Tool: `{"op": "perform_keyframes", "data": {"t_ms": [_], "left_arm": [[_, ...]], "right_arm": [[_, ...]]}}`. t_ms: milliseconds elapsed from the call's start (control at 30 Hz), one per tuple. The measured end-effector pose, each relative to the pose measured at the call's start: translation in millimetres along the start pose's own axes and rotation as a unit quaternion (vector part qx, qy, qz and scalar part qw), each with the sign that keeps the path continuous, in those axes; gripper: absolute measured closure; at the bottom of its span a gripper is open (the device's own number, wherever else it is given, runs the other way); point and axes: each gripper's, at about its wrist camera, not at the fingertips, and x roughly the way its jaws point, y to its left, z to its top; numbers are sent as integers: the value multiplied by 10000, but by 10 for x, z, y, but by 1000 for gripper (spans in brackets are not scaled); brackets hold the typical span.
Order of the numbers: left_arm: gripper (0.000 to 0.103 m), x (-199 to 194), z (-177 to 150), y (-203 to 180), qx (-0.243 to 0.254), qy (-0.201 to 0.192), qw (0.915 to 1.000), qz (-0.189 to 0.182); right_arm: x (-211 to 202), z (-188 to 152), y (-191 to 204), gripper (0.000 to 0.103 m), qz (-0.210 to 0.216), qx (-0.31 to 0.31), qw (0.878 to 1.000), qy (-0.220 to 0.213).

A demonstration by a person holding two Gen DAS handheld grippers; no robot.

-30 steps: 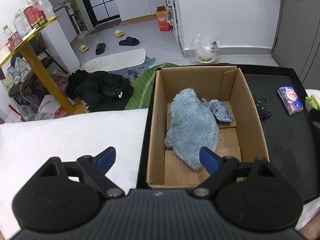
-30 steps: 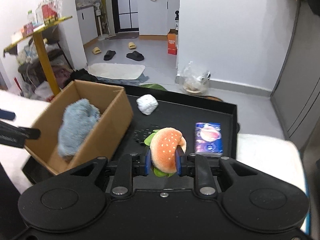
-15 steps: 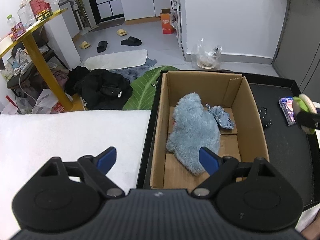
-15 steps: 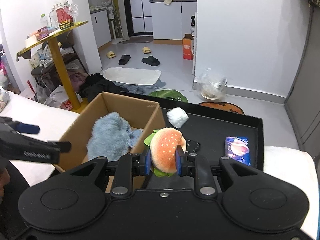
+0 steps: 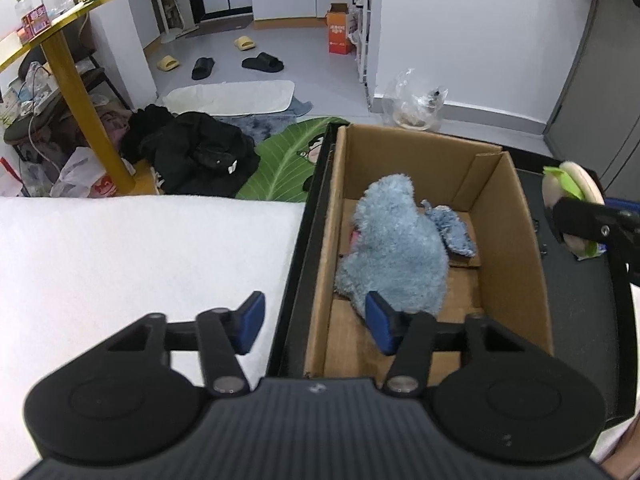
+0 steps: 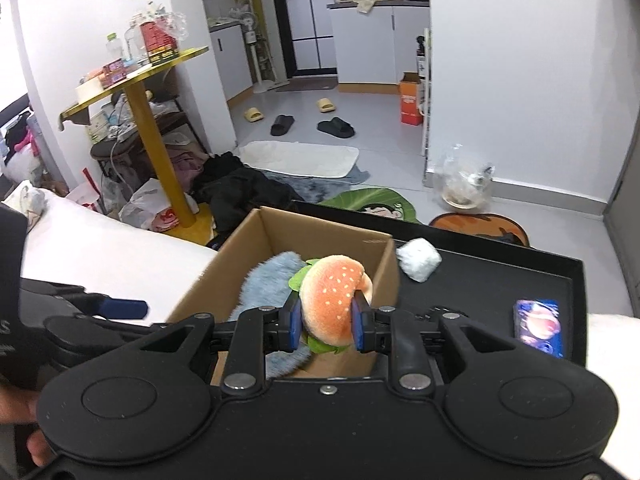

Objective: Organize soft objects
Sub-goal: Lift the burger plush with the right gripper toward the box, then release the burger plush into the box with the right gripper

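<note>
Your right hand-held gripper is clamped on the plush burger: both blue pads press into its orange bun, with green felt lettuce sticking out above and below. From the right wrist view, the burger hangs over the near right corner of the cardboard box. In the left wrist view it shows at the right edge, outside the box's right wall and above the black tray.

Your left hand-held gripper is spread wide and holds nothing. Its left pad sits over the white surface beside the tray, and its right pad sits over the near end of the box, just in front of the blue fluffy toy.

That blue toy lies inside the box on the cardboard floor, filling most of the middle, with a smaller blue flap of it reaching toward the right wall. The box stands in the left part of the tray.

Farther along the tray, beyond the box's far right corner, lies a white soft lump. A blue packet rests near the tray's right rim, well apart from the box.

Past the tray, the floor carries a green leaf-shaped mat, a heap of black clothes and slippers.
</note>
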Motion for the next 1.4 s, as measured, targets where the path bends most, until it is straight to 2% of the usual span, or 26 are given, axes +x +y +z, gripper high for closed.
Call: {"op": "perform_keyframes", "data": {"t_ms": [133,233,333,433,567,800,900,1067,1233,1400], "left_arm": [[82,37,1,54,-77,92,9999,-116],[93,51,-6,82,-114,123,9997,-184],[95,44,-23,112,-169,88,9995,-268],[95,34,-20,115,-219,84,9992,-322],[95,26,-17,123,-238,68,9991,-349],[95,19,-21,128,-227,49,9991,-355],[95,8,-22,105,-166,29,9996,-245],[85,-61,-31,51,-67,-139,9997,-164],[58,-79,-15,39,-40,-202,9998,-46],[46,-96,-10,-27,100,-223,9997,33]], "right_arm": [[134,40,118,78,-5,-68,9999,119],[204,62,205,75,-2,-138,9998,170],[263,60,274,58,-103,-258,9993,264],[247,32,268,57,-179,-197,9992,288],[170,-35,221,49,-273,-177,9990,292],[41,-96,-20,43,-472,-62,9985,257],[-6,-140,-178,42,-571,14,9980,255],[-57,-228,-458,41,-778,119,9965,288],[-82,-308,-666,39,-853,235,9957,277],[-68,-360,-869,35,-776,248,9964,248]]}}
